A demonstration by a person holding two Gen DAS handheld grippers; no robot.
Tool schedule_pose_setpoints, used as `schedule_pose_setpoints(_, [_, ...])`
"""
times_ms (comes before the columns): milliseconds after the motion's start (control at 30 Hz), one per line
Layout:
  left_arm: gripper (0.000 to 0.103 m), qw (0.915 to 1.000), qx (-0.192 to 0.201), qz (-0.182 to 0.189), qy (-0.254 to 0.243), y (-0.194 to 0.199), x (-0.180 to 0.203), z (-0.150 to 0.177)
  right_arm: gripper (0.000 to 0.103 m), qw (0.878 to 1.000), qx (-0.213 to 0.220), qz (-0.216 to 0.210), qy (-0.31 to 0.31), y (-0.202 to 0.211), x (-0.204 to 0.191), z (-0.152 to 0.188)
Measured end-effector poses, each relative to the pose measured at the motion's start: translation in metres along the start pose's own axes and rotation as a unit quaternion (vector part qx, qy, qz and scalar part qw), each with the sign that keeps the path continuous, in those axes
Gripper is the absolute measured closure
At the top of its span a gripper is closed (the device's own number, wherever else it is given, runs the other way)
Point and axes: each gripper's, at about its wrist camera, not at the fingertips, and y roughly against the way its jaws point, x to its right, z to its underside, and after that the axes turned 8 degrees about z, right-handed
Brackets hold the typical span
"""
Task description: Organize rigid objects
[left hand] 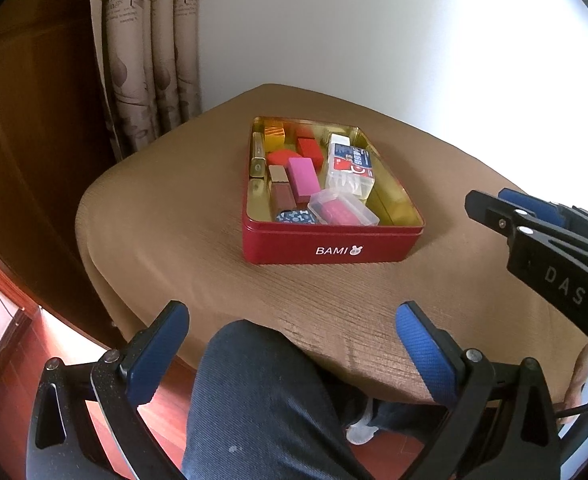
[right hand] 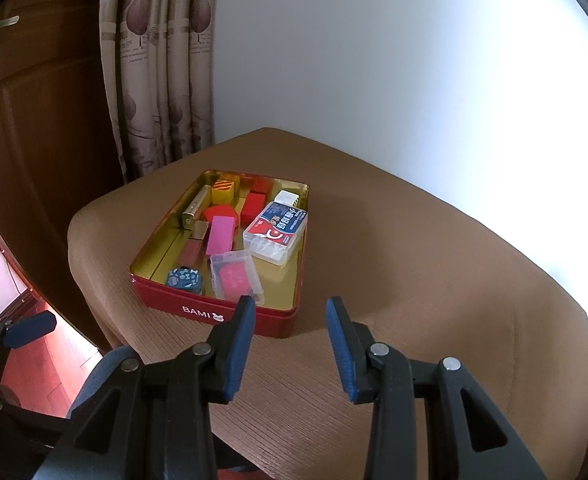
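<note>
Red tin [right hand: 221, 312] sits on counter [right hand: 414, 280] just ahead-left of right gripper [right hand: 290, 346], items inside. Both grippers empty: right narrowly parted, left gripper [left hand: 291, 344] wide. Judgement: approach slowly, centring fingers.

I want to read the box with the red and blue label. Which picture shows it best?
The right wrist view: the clear box sits nearer, label facing the camera. The left wrist view shows it too, inside the red tin, but smaller.
</note>
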Motion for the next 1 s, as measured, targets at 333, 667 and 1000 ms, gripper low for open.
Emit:
schedule_pose_setpoints(333, [0.001,1.0,-0.001,0.001,-0.008,-0.001,0.0021,0.0013,0.065,1.0,-0.003,-0.003,0.0,-0.0027,0.002,0.0004])
schedule_pose_setpoints(667, [0.001,0.9999,-0.011,-0.001,-0.001,-0.0037,0.0019,0.0004,0.065,1.0,-0.008,-0.001,-0.001,-0.0053,0.0019,0.0029])
schedule_pose_setpoints(1000, [0.001,0.9999,-0.016,-0.003,-0.001,-0.0054,0.0005,0.0009,0.065,1.0,-0.009,0.0,0.0,-0.0064,0.0028,0.0036])
